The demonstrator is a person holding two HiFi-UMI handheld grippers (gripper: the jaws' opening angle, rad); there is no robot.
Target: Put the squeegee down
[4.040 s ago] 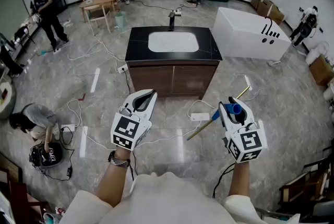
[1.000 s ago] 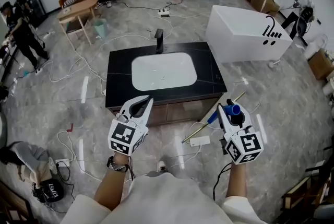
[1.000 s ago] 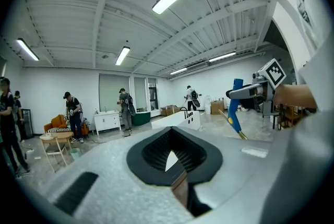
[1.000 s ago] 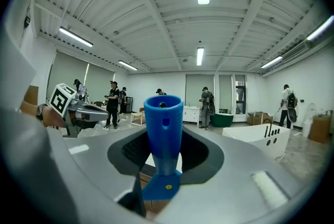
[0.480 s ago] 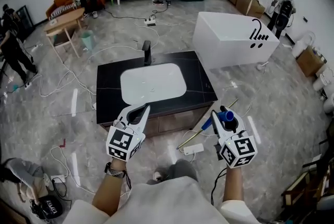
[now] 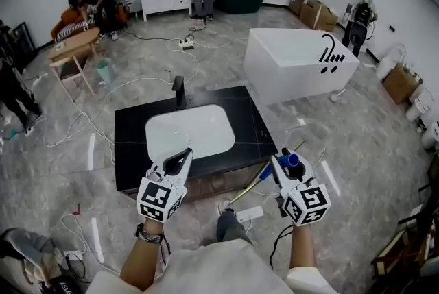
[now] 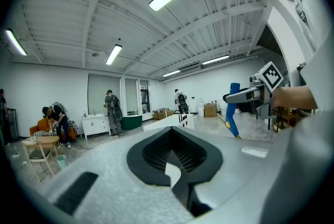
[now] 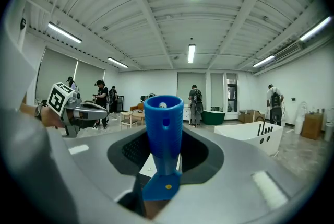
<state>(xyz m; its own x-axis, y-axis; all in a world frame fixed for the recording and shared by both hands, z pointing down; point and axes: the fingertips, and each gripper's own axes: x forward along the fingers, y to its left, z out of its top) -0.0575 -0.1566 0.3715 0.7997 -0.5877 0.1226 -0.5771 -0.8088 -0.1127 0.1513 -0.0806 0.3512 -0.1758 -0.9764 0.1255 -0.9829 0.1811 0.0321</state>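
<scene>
Lower left of centre in the head view, the left gripper [image 6: 184, 154] is level over the front edge of the black counter [image 6: 130, 149]. Its jaws meet at the tips with nothing between them, so this hand appears to be kept free.

At centre, the white basin [image 6: 190, 132] is set into the counter, the likeliest surface for the set-down.

Lower right of centre, the right gripper [image 6: 281, 164] has its jaws clamped on the blue handle of the squeegee [image 6: 266, 172]. The handle end stands up above the jaws. The shaft slants down and left, beyond the counter's front right corner and over the floor. The squeegee rests on nothing, so the task appears not yet done. The firm mid-handle grip probably keeps the long tool steady during carrying.
</scene>
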